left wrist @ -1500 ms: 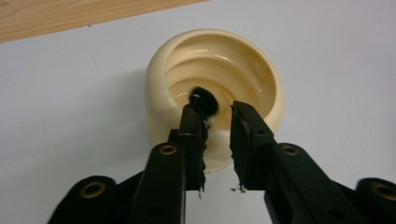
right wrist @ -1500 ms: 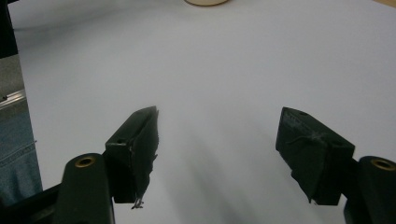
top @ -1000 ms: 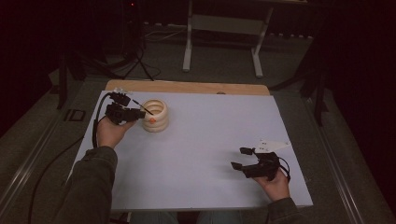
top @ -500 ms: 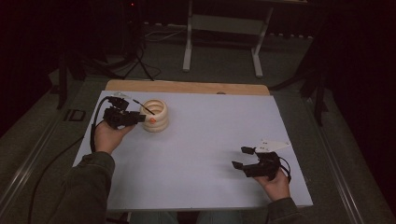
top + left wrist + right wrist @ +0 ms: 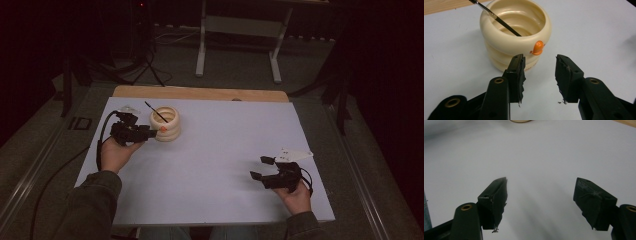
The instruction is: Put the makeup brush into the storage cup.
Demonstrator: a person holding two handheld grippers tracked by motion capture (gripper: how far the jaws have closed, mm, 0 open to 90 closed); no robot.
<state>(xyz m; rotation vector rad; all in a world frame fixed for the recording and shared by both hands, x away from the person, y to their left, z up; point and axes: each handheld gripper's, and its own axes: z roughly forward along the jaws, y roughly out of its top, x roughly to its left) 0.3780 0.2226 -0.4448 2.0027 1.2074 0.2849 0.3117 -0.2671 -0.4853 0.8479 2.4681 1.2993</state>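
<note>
the cream pot [image 5: 166,124] stands on the white tabletop [image 5: 215,165] near its far left corner, upright, built of stacked bulging rings with a small orange knob [image 5: 537,48] on the side that faces the left tool [image 5: 540,72]. a thin black stick [image 5: 499,20] leans inside it, one end on the pot's floor and the other past the rim. the left tool sits just beside the pot at its base; its jaws have just been opening and now stand apart with nothing between them, the pot a little beyond the tips and not touched. the right tool [image 5: 262,167] rests well apart near the right front of the tabletop, jaws wide and empty over bare white surface. the pot looks like glossy hard plastic or glazed ware: stiff, likely light, and slick on the bulges, so a pinch on a ring's outer curve may slide off. a surer hold would seem to be on the rim, one jaw inside and one outside, or in a groove between rings. the stick is slim and loose; it will likely roll or tip out if the pot is tilted, and is best pinched near its free upper end.
</note>
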